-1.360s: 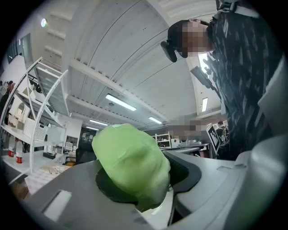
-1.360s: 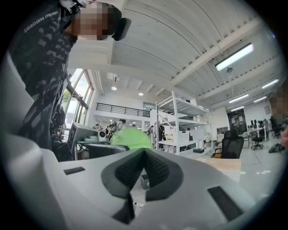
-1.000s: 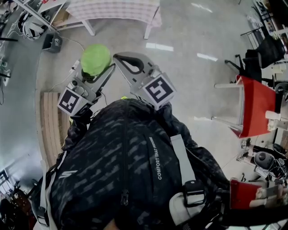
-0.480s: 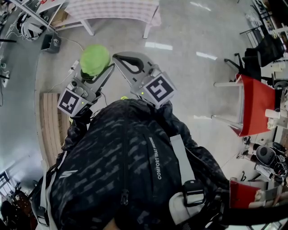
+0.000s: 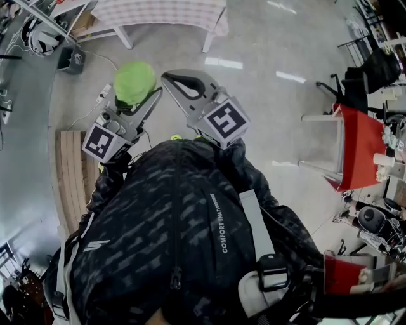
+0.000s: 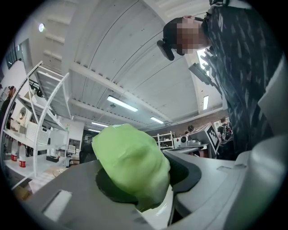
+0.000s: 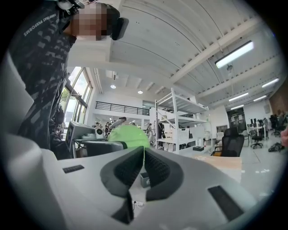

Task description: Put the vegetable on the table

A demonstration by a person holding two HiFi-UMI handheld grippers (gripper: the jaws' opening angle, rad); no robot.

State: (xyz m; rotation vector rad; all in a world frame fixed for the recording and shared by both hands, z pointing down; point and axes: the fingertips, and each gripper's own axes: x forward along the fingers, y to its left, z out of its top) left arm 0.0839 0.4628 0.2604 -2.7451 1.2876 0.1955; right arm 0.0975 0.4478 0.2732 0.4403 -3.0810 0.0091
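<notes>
A pale green round vegetable (image 5: 134, 82) sits between the jaws of my left gripper (image 5: 134, 96), which is shut on it and held out in front of the person's chest, above the floor. In the left gripper view the vegetable (image 6: 130, 164) fills the gap between the grey jaws. My right gripper (image 5: 167, 78) is just to its right, tips nearly touching the left one. Its jaws are together and only starting to open, with nothing between them. In the right gripper view the vegetable (image 7: 129, 134) shows just beyond the closed tips (image 7: 143, 152).
A table with a checked cloth (image 5: 165, 13) stands ahead at the top of the head view. A wooden pallet (image 5: 73, 171) lies on the floor at left, a red chair (image 5: 358, 149) stands at right. A cable and a small box (image 5: 76, 60) lie near the table's left leg.
Both grippers have drifted slightly upward in the head view, toward the table. The vegetable stays gripped in the left one.
</notes>
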